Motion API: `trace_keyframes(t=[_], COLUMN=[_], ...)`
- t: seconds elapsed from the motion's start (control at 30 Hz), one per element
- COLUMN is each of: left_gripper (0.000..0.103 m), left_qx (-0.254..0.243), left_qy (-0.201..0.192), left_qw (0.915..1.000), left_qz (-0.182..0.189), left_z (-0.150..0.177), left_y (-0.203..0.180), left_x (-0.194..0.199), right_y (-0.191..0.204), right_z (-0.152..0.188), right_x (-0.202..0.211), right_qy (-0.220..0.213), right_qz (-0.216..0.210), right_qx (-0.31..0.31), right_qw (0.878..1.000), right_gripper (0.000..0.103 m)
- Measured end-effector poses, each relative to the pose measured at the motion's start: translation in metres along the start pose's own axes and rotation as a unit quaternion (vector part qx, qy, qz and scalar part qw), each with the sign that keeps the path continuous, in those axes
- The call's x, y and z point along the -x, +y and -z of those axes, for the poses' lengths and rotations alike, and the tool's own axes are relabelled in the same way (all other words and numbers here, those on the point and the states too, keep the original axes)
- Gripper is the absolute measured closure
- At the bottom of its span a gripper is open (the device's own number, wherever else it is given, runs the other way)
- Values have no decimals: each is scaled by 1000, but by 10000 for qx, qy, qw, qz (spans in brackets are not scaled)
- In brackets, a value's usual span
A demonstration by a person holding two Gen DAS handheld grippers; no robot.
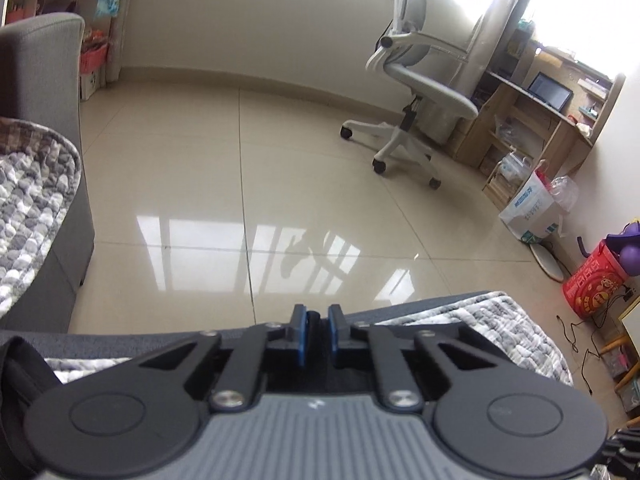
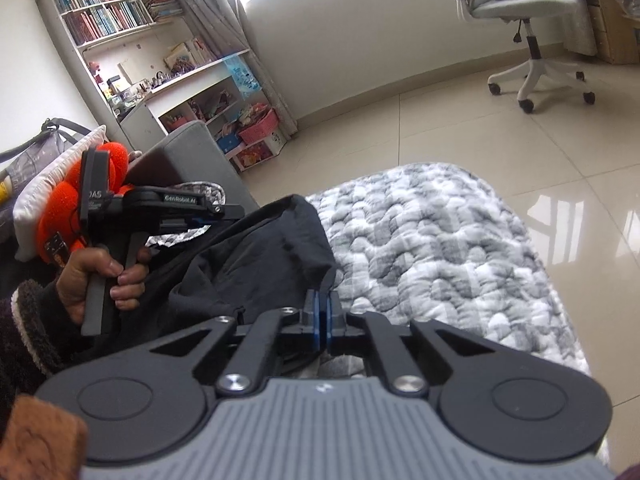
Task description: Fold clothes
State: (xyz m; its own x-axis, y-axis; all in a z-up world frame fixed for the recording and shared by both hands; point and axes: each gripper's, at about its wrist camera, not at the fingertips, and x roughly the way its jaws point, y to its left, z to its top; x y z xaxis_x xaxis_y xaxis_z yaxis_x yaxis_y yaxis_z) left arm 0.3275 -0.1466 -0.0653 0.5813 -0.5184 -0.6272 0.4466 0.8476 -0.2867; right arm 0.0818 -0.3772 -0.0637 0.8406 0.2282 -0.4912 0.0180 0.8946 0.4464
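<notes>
- A person's hand [image 2: 100,276] in a fleecy dark sleeve grips the handle of the left gripper [image 2: 236,214]. An orange plush thing [image 2: 64,200] behind it is partly covered by the tool's body.
- In the right wrist view the left gripper's tips lie against the upper edge of the black garment [image 2: 240,272], and the contact itself is hard to make out. In its own view the blue pads stand nearly together with something dark filling the narrow slit, so they read as clamped on that garment.
- The garment lies crumpled on the near left part of the quilted grey-and-white blanket [image 2: 440,240]. Its lower part is hidden under the right gripper's body, so its shape and full extent cannot be told.
- The right gripper [image 2: 322,312] has its pads pressed together right at the garment's right-hand hem. Whether any cloth is nipped between them cannot be told.
- To the right of the garment the blanket is bare out to its rounded far edge, where it drops to the glossy tiled floor [image 1: 240,180].
- In the left wrist view the grey sofa arm [image 1: 44,80] closes the left side and is cut off by the frame.
- The middle of the floor is open, with window glare on the tiles.
- The white office chair [image 1: 416,80] stands well apart at the far right, beside a wooden desk [image 1: 532,120]. Window light washes out much of the desk.
- A white bag [image 1: 532,208] and a red bag [image 1: 592,280] stand on the floor along the right edge, with loose cables near them.
</notes>
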Motion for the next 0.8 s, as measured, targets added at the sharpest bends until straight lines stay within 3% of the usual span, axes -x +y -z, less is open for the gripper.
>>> trace_keyframes(t=[0.17, 0.33, 0.53, 0.7, 0.8], left_gripper=[96, 96, 96, 96, 96], left_qx=[55, 139, -22, -226, -195], left_qy=[-334, -525, -607, -391, -164], left_qw=[9994, 9985, 9980, 9976, 9978], left_qz=[-4, 86, -170, -525, -610], left_z=[-5, -9, -10, -4, -1], left_y=[-5, -13, -29, -27, -25], left_x=[7, 5, -15, -34, -44], right_y=[-8, -34, -56, -78, -82], right_z=[-20, -49, -59, -50, -45], right_x=[14, 19, -8, -41, -44], right_qy=[-384, -613, -296, 54, 12], right_qz=[297, 393, 639, 681, 609], right_qx=[155, -191, -406, -803, -891], right_qw=[9987, 9972, 9967, 9944, 9942], right_gripper=[100, 100, 101, 101, 101])
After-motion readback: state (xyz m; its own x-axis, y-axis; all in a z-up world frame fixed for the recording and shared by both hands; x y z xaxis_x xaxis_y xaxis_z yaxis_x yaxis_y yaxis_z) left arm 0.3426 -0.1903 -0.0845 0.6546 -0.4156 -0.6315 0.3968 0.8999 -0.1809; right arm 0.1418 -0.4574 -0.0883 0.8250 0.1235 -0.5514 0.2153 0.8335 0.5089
